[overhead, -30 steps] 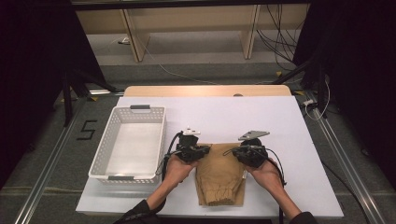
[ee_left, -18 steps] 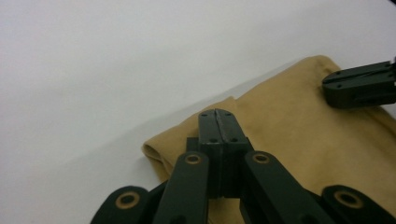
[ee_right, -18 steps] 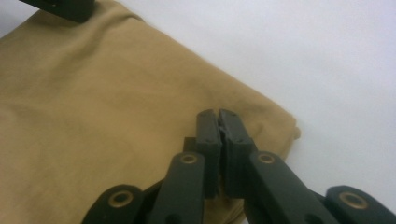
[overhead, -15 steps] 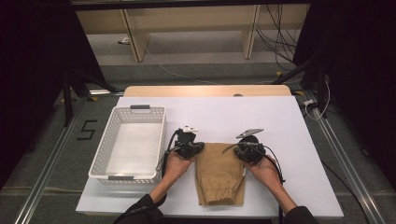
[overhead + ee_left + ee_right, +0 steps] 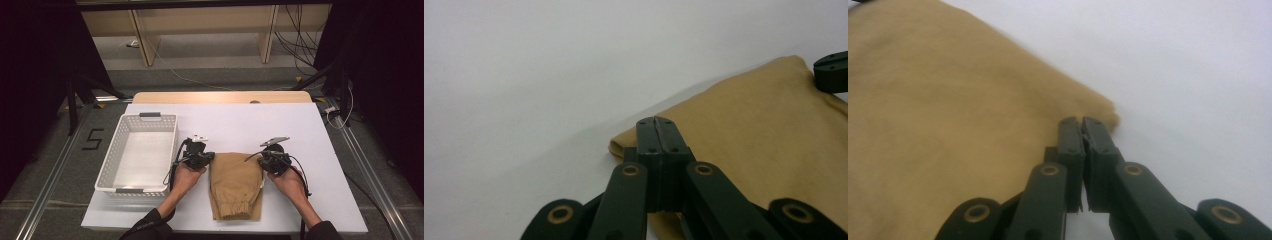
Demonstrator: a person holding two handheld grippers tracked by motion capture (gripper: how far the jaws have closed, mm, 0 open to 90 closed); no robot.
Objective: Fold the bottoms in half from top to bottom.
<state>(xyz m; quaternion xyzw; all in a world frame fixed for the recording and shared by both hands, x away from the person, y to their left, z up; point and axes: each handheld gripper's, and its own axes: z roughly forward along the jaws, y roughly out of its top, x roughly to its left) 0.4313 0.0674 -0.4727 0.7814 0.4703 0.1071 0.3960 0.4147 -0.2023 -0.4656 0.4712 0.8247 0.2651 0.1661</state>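
Observation:
Folded tan trousers (image 5: 235,185) lie on the white table, cuffs toward the person. My left gripper (image 5: 211,157) rests at the fold's far left corner and my right gripper (image 5: 261,159) at its far right corner. In the left gripper view the jaws (image 5: 656,122) meet tip to tip over the tan cloth (image 5: 749,130), with nothing visible between them. In the right gripper view the jaws (image 5: 1082,122) lie at the cloth's (image 5: 948,100) corner. They have just eased apart a hair, leaving a thin dark slit. Whether any cloth is pinched underneath is hidden.
A white slotted basket (image 5: 150,120) stands empty on the table's left, close beside my left hand. Bare white tabletop (image 5: 250,125) stretches behind the trousers and to their right. The right gripper's jaw tip (image 5: 831,70) shows at the far edge of the left gripper view.
Both grippers have shifted slightly away from the person to the trousers' far corners. The trousers have not moved.

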